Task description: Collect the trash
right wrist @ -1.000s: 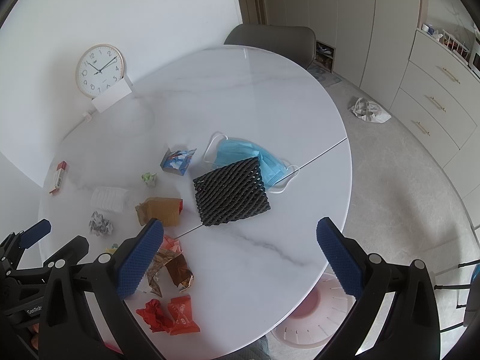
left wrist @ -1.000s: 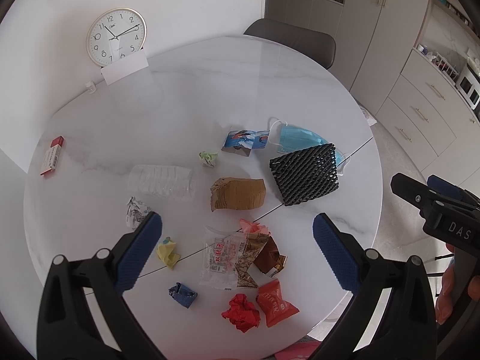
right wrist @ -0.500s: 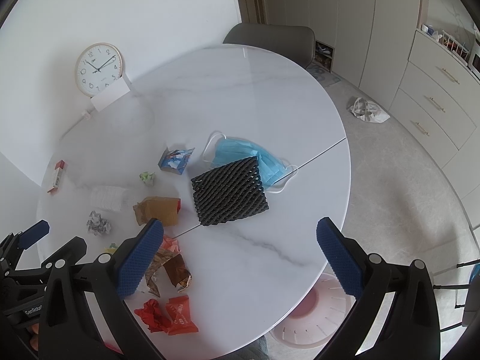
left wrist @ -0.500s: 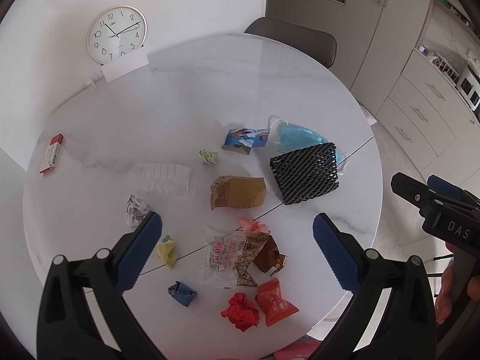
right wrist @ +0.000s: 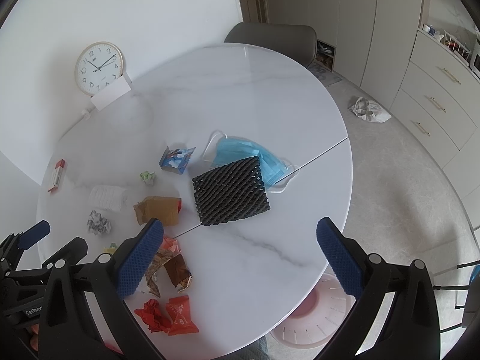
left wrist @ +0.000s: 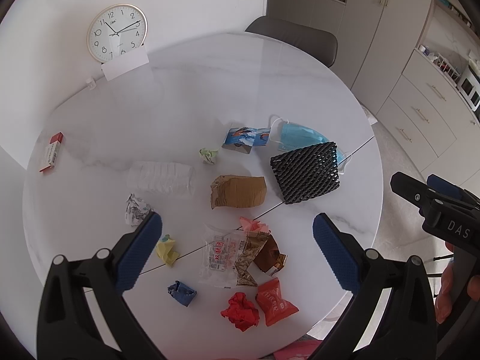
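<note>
Both tongs, left (left wrist: pixel 237 231) and right (right wrist: pixel 240 234), gape empty; pink bin (right wrist: pixel 312 315) half hidden under table (right wrist: pixel 240 96).

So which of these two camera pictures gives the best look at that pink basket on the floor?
The right wrist view. There the pink basket shows its ribbed rim and inside, beyond the round table's near edge. The left wrist view catches only a pink sliver at the bottom edge, under the table.

Soft, even daylight fills both views. The table (left wrist: pixel 270 69) shows a pale sheen at its far side, and the trash casts only faint shadows. Fisheye distortion bends the edges, with dark vignetting at the corners. Focus is sharp throughout.
</note>
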`<state>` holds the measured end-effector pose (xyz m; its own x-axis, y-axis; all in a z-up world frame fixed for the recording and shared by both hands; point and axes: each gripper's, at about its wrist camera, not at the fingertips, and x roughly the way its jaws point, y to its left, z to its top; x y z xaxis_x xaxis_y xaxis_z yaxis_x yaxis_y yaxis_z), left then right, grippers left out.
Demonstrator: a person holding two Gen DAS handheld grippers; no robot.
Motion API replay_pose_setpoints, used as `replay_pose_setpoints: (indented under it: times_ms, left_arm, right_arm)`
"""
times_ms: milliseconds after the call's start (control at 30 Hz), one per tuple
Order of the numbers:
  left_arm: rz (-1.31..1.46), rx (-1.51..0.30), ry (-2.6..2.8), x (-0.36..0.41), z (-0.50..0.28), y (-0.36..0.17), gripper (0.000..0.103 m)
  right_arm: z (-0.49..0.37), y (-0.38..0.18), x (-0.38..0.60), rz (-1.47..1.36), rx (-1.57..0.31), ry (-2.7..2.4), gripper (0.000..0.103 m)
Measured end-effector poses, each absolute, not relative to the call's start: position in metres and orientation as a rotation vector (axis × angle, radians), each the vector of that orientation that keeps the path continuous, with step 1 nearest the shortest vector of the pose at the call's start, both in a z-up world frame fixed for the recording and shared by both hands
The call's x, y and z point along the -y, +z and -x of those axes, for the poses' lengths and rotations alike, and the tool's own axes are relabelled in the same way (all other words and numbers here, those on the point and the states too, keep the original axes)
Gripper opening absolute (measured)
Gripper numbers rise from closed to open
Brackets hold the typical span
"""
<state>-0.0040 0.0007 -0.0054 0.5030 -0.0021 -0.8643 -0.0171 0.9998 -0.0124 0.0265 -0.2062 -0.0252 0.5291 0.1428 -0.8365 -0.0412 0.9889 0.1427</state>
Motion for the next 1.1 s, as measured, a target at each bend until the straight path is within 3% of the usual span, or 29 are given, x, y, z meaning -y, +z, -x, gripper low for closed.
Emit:
replay_pose_setpoints:
  times_ms: [1100]
  left_arm:
    - [0.028,-1.070,0.017,-0.0021,-0.0041,-0.0133,0.097]
  right_arm:
    - [-0.0351,-0.0323,0.2006,-0.107,-1.028,0.124,0.101]
